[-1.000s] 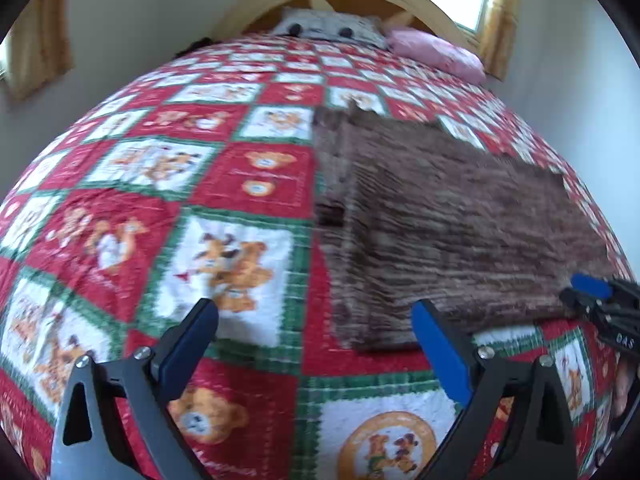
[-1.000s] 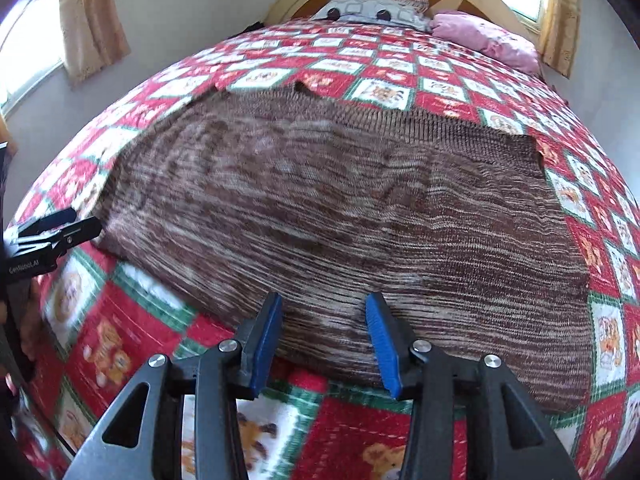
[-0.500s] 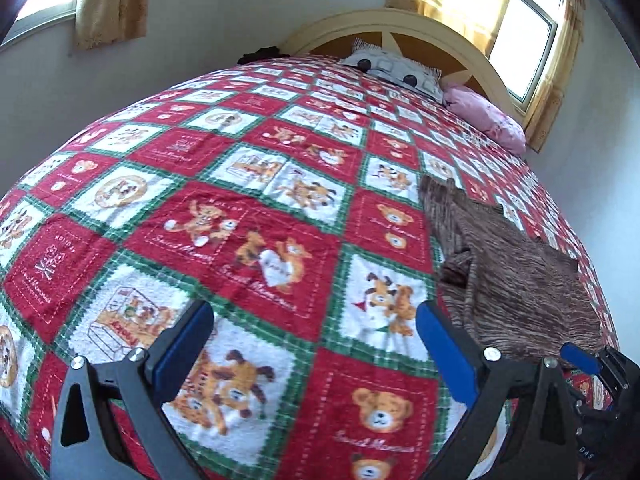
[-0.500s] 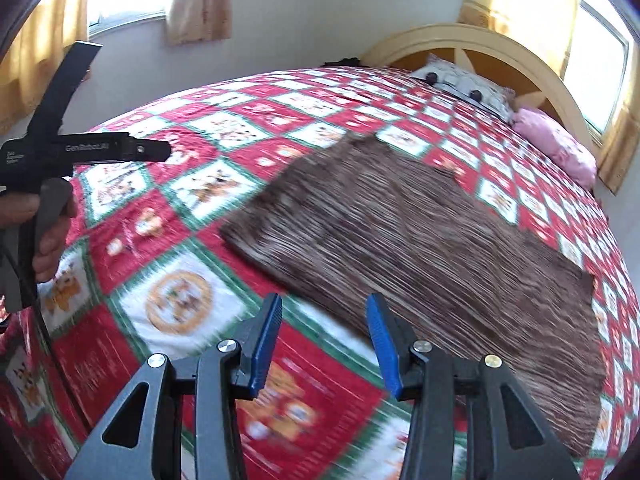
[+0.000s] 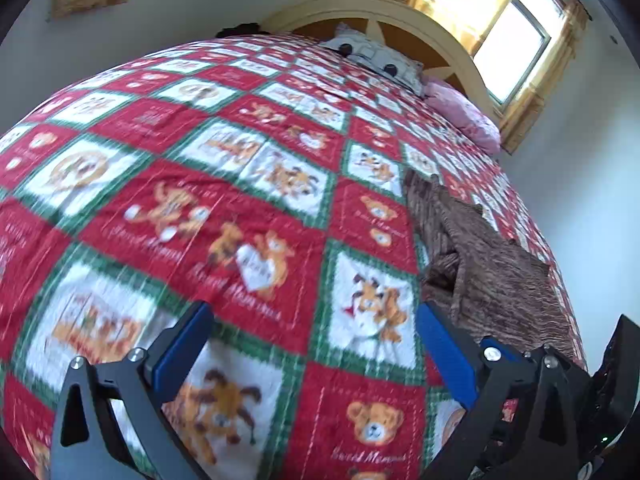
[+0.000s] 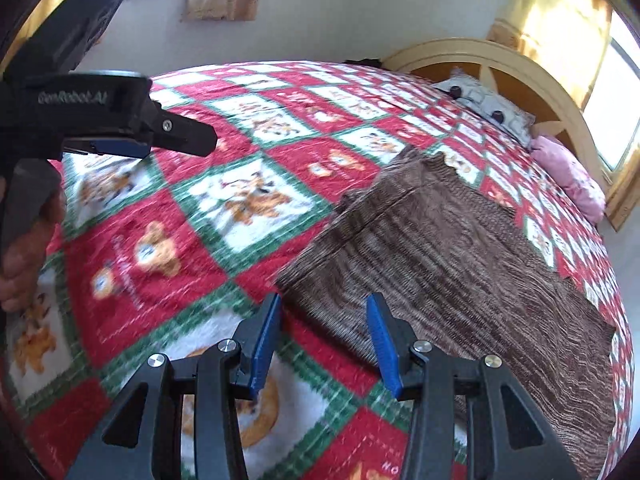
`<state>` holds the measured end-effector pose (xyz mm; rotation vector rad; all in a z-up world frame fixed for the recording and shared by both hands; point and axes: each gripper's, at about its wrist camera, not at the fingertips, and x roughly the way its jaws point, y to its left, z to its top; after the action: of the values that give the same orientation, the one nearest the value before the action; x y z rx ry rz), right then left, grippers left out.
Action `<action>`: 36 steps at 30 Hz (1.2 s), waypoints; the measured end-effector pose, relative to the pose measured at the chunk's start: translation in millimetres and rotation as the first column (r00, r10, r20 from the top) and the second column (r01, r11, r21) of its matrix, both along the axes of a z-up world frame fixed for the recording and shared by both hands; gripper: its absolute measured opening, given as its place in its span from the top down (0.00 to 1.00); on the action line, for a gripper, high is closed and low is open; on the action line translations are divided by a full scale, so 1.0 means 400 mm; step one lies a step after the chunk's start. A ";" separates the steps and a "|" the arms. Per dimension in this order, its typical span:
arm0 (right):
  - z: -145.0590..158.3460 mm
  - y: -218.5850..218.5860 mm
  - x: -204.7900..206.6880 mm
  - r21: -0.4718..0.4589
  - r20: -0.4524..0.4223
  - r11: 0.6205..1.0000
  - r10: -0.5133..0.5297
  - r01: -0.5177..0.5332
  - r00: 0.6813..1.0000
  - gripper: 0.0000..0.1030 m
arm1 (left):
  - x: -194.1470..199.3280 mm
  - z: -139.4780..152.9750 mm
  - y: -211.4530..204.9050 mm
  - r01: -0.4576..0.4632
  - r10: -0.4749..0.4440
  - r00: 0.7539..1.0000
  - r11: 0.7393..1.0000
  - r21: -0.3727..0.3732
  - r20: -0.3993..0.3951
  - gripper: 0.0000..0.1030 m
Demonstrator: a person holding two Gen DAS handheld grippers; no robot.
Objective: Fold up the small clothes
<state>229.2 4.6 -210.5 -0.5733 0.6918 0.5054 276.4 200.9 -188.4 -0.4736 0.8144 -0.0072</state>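
Since both views have swung left over the last second, the left gripper (image 5: 312, 344) now hangs over bare teddy-bear quilt (image 5: 240, 208) with its jaws spread wide and nothing between them. Further right, the brown knit garment (image 6: 460, 264) lies flat on the bed, and the right gripper (image 6: 324, 344) has slid off it toward its near-left corner, jaws partly spread, also empty. Before, that gripper sat over the middle of the near edge. My guess is the 2 grippers are lining up on the left side for the next fold, but nothing's grabbed yet.
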 end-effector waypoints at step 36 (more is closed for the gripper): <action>-0.017 -0.054 0.045 0.126 -0.053 0.989 -0.065 0.071 0.996 0.69 | 0.379 -0.017 -0.211 0.298 -0.300 0.954 0.953 -0.057 -0.026 0.17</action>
<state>247.0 -17.0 -217.2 -0.4168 0.7174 0.4972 428.2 116.6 -195.2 -0.3969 0.9151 -0.3026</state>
